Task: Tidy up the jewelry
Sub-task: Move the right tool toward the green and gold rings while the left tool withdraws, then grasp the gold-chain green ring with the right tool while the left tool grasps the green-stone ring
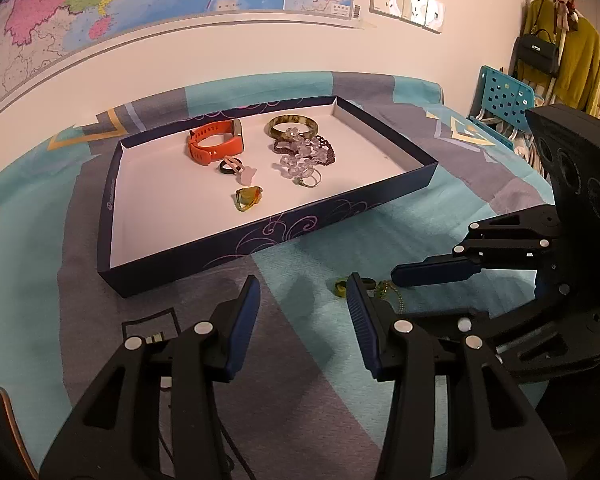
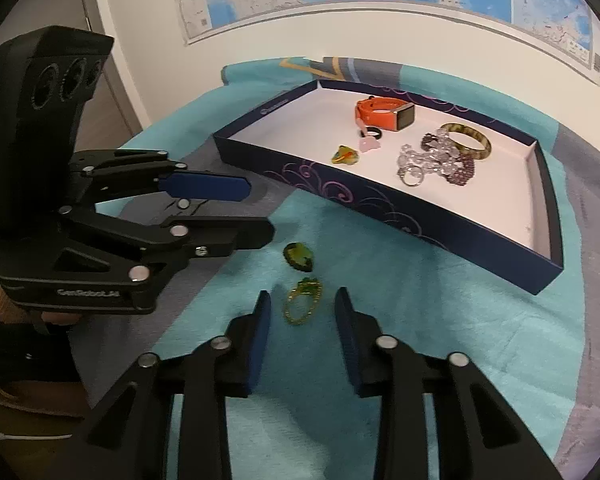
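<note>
A dark blue tray (image 1: 260, 236) (image 2: 380, 200) with a white floor holds an orange watch (image 1: 216, 144), a mottled bangle (image 1: 294, 126), bead bracelets (image 1: 304, 154), rings and an amber-green piece (image 1: 249, 198). In front of it, on the teal cloth, lie a green teardrop stone (image 2: 299, 257) and a gold chain piece with a green stone (image 2: 302, 300). My right gripper (image 2: 303, 300) points down over the gold piece, which lies between its fingers untouched; the jaws are open. To its left my left gripper (image 1: 303, 292) (image 2: 260, 210) hovers open and empty.
The patterned cloth (image 1: 440, 200) covers the table up to a wall with a map (image 1: 140, 0) and sockets (image 1: 408, 2). A blue perforated chair (image 1: 504, 96) and a hanging yellow coat (image 1: 572, 64) with a black handbag stand at the right. A black cable (image 1: 168, 392) lies near the front edge.
</note>
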Motion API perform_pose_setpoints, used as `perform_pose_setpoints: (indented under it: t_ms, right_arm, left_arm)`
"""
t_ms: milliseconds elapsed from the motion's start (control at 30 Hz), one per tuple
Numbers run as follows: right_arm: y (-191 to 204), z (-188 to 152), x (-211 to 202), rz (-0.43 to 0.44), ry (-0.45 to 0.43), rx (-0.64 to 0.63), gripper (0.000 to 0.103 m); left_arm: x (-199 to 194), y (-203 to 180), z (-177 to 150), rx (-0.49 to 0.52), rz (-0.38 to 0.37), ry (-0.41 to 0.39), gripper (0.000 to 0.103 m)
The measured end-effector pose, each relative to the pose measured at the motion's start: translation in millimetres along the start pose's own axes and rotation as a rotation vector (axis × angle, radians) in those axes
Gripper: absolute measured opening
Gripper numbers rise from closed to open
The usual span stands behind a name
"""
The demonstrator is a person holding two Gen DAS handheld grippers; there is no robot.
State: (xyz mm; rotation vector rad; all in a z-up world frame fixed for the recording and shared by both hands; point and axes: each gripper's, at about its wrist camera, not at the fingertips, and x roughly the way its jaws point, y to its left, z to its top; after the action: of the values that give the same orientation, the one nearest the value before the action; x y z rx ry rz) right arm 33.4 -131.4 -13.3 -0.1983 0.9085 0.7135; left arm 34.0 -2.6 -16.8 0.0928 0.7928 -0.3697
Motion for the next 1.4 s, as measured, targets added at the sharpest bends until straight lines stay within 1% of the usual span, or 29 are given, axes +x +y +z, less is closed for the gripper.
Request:
perform_pose_setpoints:
  t_ms: [33, 67, 167, 367, 500, 600, 700, 800, 1167, 1400]
  right_arm:
    - [-1.6, 0.0, 0.1, -0.013, 0.001, 0.003, 0.018]
    - [-3.3, 0.2, -0.1, -0.016, 0.0, 0.008, 0.013]
    - [-10.0, -0.3, -1.7, -0.022, -0.003, 0.029, 0.01]
    - [-20.7, -0.9, -4.6, -0.047, -0.013, 0.057, 0.01]
    - [-27.4, -1.6, -6.6, -0.054, -0.018, 0.079, 0.01]
    - [-29.5, -1.8, -7.7, -0.053, -0.022, 0.087, 0.01]
    - [-29.3, -2.0, -8.0, -0.049, -0.023, 0.087, 0.01]
    - [-29.5, -1.6, -8.5, -0.044, -0.027, 0.089, 0.01]
    - [-29.8, -1.2, -9.5, -0.041, -0.04, 0.091, 0.01]
    - [-30.4, 0.7, -11.4, -0.042, -0.049, 0.094, 0.01]
  left_arm:
    - [0.0, -0.2, -0.1, 0.001, -0.001, 0.001, 0.045]
    - [0.4, -1.0, -0.3, 0.005, -0.003, 0.002, 0.045]
    - [1.3, -3.7, -0.8, 0.016, -0.015, 0.005, 0.045]
    - [3.5, -14.9, -2.8, 0.062, -0.047, 0.014, 0.045]
    - [10.8, -23.0, -2.9, 0.087, -0.053, 0.038, 0.044]
    - [16.2, -27.0, -1.7, 0.093, -0.065, 0.055, 0.039]
    - [25.7, -27.8, 1.0, 0.085, -0.054, 0.087, 0.03]
    - [28.2, -26.0, 3.0, 0.074, -0.053, 0.09, 0.023]
    - [26.9, -24.4, 3.8, 0.047, -0.055, 0.082, 0.022]
    - [17.9, -19.8, 5.1, 0.015, -0.052, 0.055, 0.022]
